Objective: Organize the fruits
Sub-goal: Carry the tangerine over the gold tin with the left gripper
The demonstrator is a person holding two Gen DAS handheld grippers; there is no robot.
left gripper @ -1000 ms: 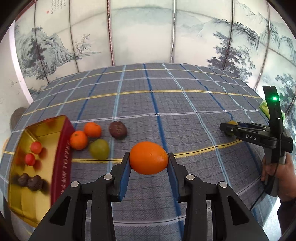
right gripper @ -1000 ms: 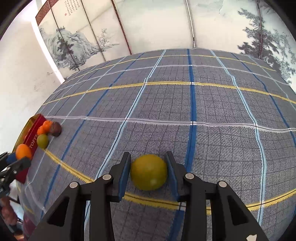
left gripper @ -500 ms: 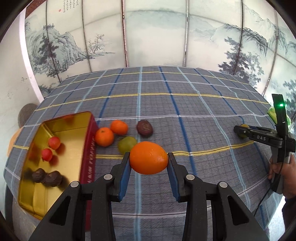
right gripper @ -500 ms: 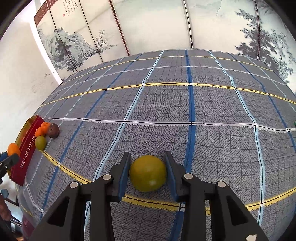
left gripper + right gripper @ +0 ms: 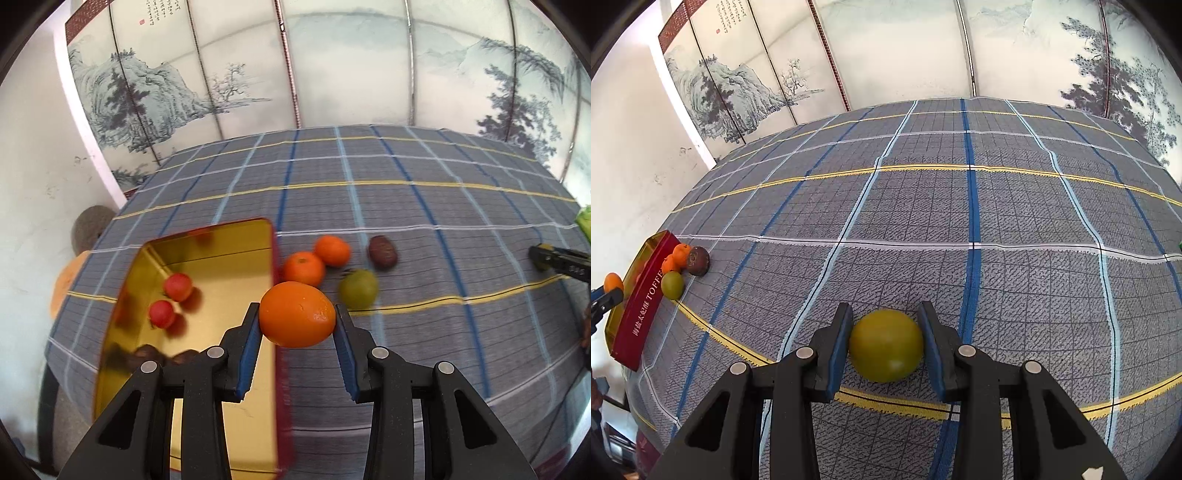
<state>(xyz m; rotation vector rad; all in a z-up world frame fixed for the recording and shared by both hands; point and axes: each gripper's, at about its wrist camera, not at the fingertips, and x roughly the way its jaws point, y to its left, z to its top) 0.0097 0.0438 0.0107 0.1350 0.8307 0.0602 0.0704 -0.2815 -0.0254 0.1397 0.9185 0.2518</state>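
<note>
Grip check first: your left gripper (image 5: pixel 297 319) was clamped on the orange (image 5: pixel 297 314), pads snug on both sides, held up off the cloth right over the near edge of the gold tin (image 5: pixel 221 254). Your right gripper (image 5: pixel 885 341) was pinched narrow on a yellow-green round fruit (image 5: pixel 885 345), which sat low by the yellow stripe of the plaid tablecloth (image 5: pixel 960 206); couldn't tell if it was lifted.

Two dark fruits (image 5: pixel 147 354) in the tin were mostly hidden behind your left finger and blurry. Only the right gripper's tip showed at the left view's edge.

Both grippers pointed steeply down toward the table.

Tangerines (image 5: pixel 304 267), a green fruit (image 5: pixel 358 288) and a brown one (image 5: pixel 383 252) lay beside the tin.
</note>
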